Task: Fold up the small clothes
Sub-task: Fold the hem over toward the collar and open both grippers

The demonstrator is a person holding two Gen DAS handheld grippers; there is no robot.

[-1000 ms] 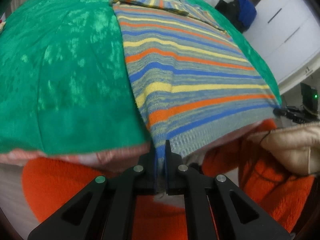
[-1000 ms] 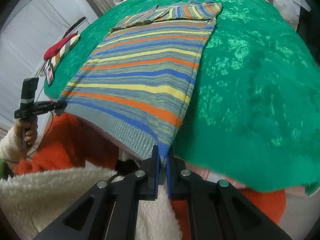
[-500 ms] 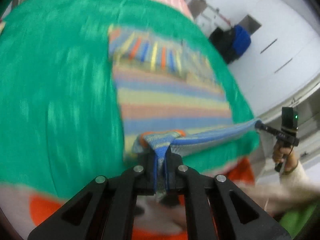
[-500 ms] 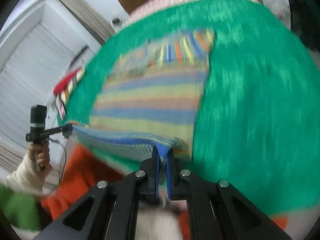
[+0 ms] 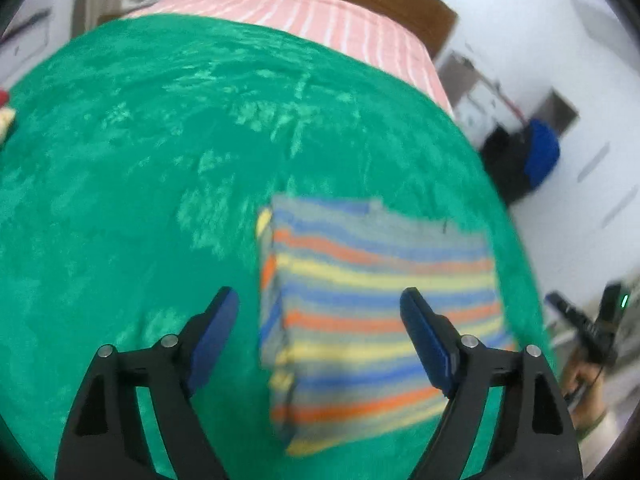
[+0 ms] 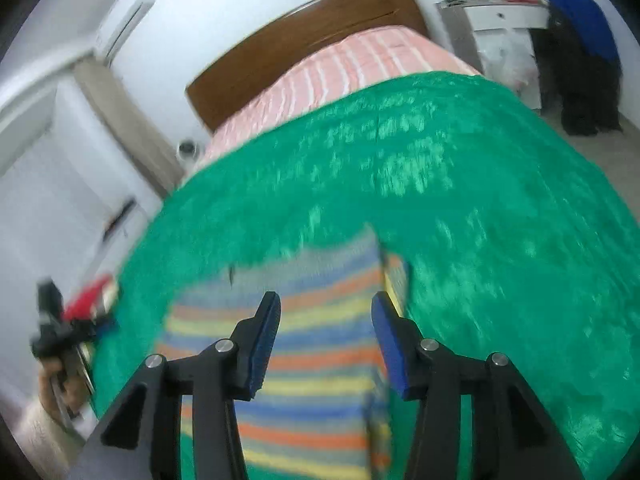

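A striped knit garment point(image 5: 372, 320) in blue, orange, yellow and grey lies folded in half on the green bedspread point(image 5: 140, 180). My left gripper point(image 5: 322, 312) hovers above its left edge with jaws opening wide and nothing pressed between the pads. In the right wrist view the same garment point(image 6: 316, 380) lies below my right gripper point(image 6: 326, 316), whose jaws are opening above the garment's right part; the pads do not press on the cloth. Both views are blurred by motion.
Pink striped bedding point(image 5: 320, 20) and a brown headboard point(image 6: 304, 40) lie beyond the bedspread. A dark bag with a blue item point(image 5: 536, 160) stands by white cabinets. Red and striped cloth point(image 6: 90, 300) lies at the bed's left edge. A hand point(image 6: 60, 384) holds the other gripper.
Both grippers carried the garment's hem forward over the bed, folding it in half, then let go. Their jaws have gone from shut on the hem to open.
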